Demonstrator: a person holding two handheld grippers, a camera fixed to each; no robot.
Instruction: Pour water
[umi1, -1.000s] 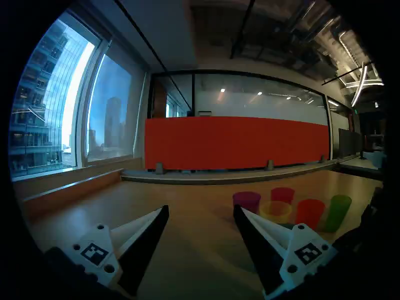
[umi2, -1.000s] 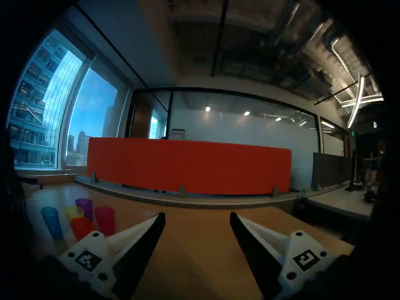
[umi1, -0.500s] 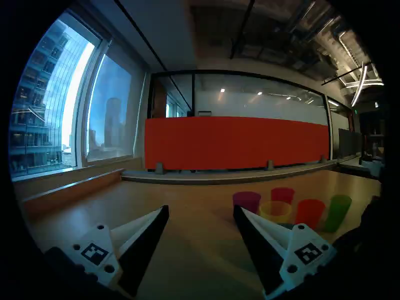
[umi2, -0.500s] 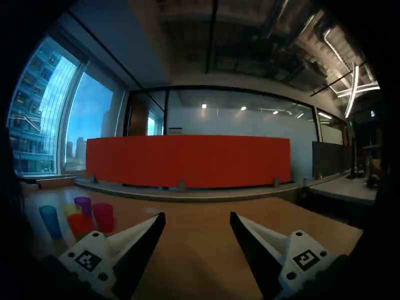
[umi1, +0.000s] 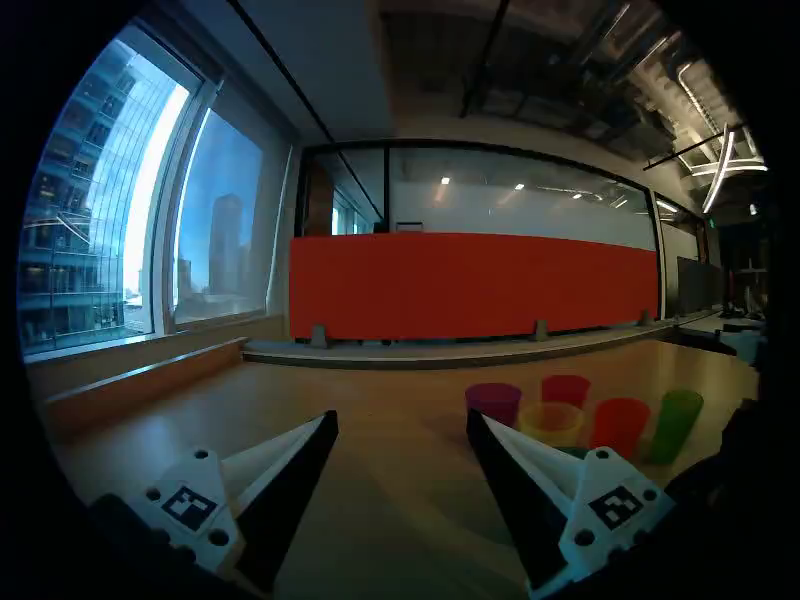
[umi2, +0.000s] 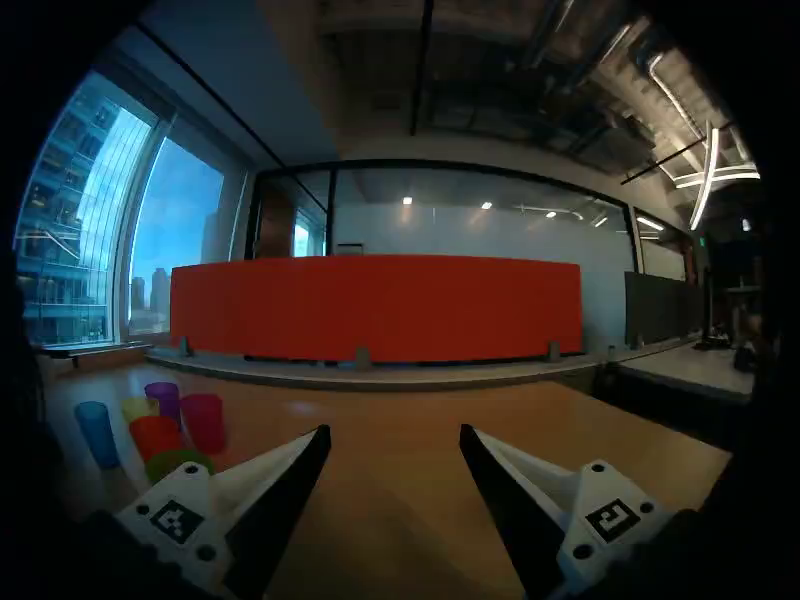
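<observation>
Several coloured plastic cups stand in a cluster on the wooden table (umi1: 400, 400). In the left gripper view they sit right of centre: a purple cup (umi1: 493, 402), a magenta cup (umi1: 565, 390), a yellow cup (umi1: 550, 422), an orange-red cup (umi1: 620, 425) and a green cup (umi1: 676, 424). My left gripper (umi1: 400, 425) is open above the table, its right finger just in front of the cups. In the right gripper view the cluster is at the far left, with a blue cup (umi2: 97, 433) and a green cup (umi2: 176, 463). My right gripper (umi2: 393, 438) is open over bare table.
A long orange divider panel (umi1: 470, 285) runs across the table's far edge. Large windows (umi1: 110, 240) line the left side. A darker desk (umi2: 690, 375) stands off to the right.
The right gripper's view has tilted down a little, so the cups sit higher and a green cup has come into sight. The left gripper has held still.
</observation>
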